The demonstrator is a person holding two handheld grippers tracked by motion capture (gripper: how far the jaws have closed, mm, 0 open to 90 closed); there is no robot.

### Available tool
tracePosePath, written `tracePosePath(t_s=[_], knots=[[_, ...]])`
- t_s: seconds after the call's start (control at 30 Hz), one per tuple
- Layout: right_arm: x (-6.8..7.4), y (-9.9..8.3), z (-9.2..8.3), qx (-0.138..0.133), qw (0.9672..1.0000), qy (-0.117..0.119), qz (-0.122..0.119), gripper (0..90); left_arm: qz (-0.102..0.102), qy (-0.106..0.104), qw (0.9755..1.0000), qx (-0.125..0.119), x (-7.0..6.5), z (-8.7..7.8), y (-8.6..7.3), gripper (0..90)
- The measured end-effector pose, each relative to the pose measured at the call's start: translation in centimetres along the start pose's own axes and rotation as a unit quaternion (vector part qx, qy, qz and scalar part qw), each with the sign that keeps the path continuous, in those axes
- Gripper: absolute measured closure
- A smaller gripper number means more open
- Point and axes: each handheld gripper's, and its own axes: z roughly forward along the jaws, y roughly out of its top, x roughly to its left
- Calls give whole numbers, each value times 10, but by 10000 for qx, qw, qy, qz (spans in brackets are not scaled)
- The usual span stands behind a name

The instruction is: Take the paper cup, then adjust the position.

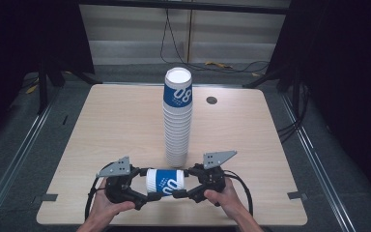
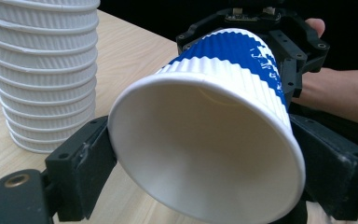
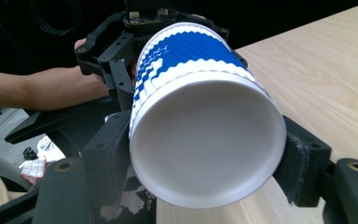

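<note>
Two grippers hold one blue-and-white paper cup (image 1: pixel 166 182) lying on its side between them, above the near edge of the table (image 1: pixel 101 125). At the left, the left gripper (image 1: pixel 143 194) has its jaws pressed on the cup's open rim end. At the right, the right gripper (image 1: pixel 182 194) clamps the cup's base end. Just beyond the held cup, between the two grippers, a tall stack of cups (image 1: pixel 178 121) stands upright.

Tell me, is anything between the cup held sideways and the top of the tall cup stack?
Nothing visible. The cup hangs sideways between the left gripper and right gripper, just in front of the stack. Only open air separates it from the stack's top.
</note>
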Motion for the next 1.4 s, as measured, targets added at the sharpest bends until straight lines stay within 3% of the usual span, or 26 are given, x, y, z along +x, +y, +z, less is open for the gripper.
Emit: tracePosePath(t_s=[0.27, 0.37, 0.7, 1.0, 1.13, 1.4], knots=[[1, 1, 0, 236, 9997, -45, -45, 283, 71, -4, 9999, 109, 0, 1, -1, 122], [1, 1, 0, 284, 9995, -127, -15, 240, 85, -4, 9999, 94, 0, 0, 0, 139], [2, 1, -2, 299, 9990, -336, 44, 157, 84, 52, 9999, 96, 4, -4, 1, 151], [1, 1, -3, 318, 9984, -464, 68, 137, 86, 128, 9998, 152, 6, -8, 2, 152], [2, 1, -6, 352, 9972, -649, 72, 136, 43, 270, 9996, 97, 6, -12, 3, 153], [4, -5, -16, 348, 9954, -880, 122, 136, 65, 471, 9984, 291, 9, -22, 7, 152]])
